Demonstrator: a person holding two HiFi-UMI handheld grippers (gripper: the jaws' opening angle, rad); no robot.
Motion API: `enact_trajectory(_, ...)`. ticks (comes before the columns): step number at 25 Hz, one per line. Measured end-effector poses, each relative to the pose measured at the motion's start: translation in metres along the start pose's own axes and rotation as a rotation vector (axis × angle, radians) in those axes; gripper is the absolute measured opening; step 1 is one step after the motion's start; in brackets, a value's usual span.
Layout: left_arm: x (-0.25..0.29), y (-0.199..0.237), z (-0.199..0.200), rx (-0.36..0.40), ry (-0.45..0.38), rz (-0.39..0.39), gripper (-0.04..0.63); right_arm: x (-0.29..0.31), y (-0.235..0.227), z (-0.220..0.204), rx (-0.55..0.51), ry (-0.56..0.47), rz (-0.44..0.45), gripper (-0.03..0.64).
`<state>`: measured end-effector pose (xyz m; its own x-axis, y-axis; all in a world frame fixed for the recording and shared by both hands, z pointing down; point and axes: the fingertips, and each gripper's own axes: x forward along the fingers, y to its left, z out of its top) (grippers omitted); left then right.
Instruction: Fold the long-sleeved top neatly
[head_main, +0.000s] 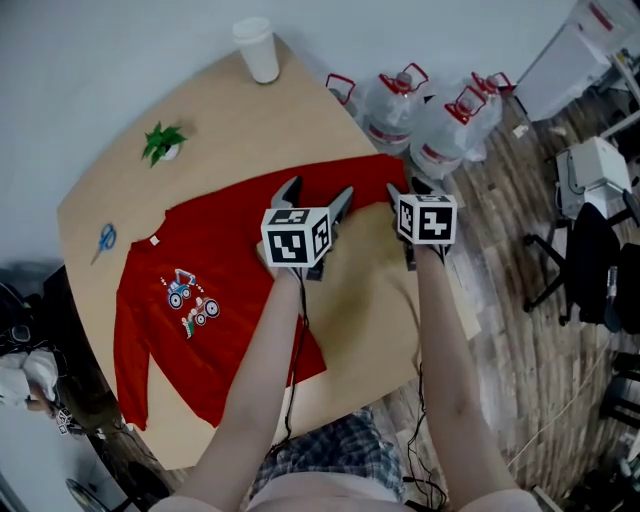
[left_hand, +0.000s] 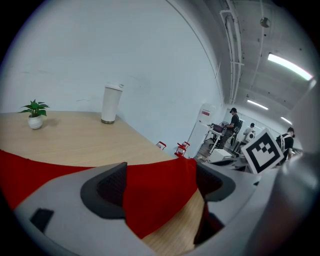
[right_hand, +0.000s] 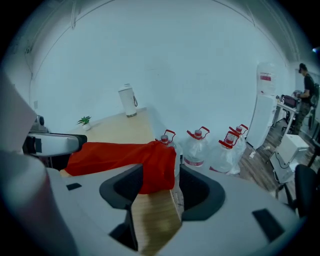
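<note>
The red long-sleeved top (head_main: 225, 255) lies spread on the tabletop (head_main: 250, 120), print side up. Both tongs sit at its upper-right edge in the head view. The left tongs (left_hand: 160, 187) stand wide apart, red cloth lying between the pads unsqueezed. The right tongs (right_hand: 159, 182) stand partly spread astride the top's corner, near the water bottles (right_hand: 200, 147).
</note>
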<state>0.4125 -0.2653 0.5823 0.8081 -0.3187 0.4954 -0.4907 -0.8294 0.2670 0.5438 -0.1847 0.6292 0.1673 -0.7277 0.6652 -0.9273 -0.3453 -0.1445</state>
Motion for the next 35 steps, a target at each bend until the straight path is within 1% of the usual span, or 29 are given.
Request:
enact_trajectory(2, 0.000, -0.001, -0.003, -0.002, 0.004, -0.003, 0.430, 0.002, 0.001, -0.002, 0.009, 0.011, 0.008, 0.222)
enact_trajectory(7, -0.005, 0.000, -0.008, -0.006, 0.006, -0.003, 0.430, 0.006, 0.009, -0.004, 0.036, 0.018, 0.046, 0.153)
enact_trajectory(11, -0.010, 0.004, -0.010, -0.020, 0.005, 0.001, 0.430, 0.005, 0.011, -0.006, 0.031, 0.028, 0.048, 0.095)
enact_trajectory(12, -0.011, 0.005, -0.010, -0.023, 0.004, 0.002, 0.430, 0.004, 0.011, -0.007, 0.031, 0.031, 0.048, 0.053)
enact_trajectory(13, -0.013, 0.006, -0.010, -0.026, 0.004, 0.003, 0.430, 0.004, 0.011, -0.008, 0.030, 0.031, 0.048, 0.041)
enact_trajectory(17, -0.020, 0.009, -0.009, -0.031, -0.001, 0.008, 0.430, -0.004, 0.014, -0.002, 0.006, 0.007, 0.040, 0.032)
enact_trajectory(21, -0.035, 0.016, -0.001, -0.035, -0.019, 0.025, 0.430, -0.021, 0.024, 0.017, -0.008, -0.066, 0.051, 0.032)
enact_trajectory(25, -0.062, 0.027, 0.011, -0.043, -0.047, 0.058, 0.430, -0.049, 0.046, 0.047, -0.049, -0.140, 0.076, 0.031)
enact_trajectory(28, -0.088, 0.039, 0.016, -0.052, -0.064, 0.086, 0.430, -0.069, 0.074, 0.064, -0.100, -0.177, 0.098, 0.031)
enact_trajectory(35, -0.164, 0.086, 0.029, -0.077, -0.135, 0.192, 0.430, -0.094, 0.168, 0.100, -0.224, -0.240, 0.225, 0.031)
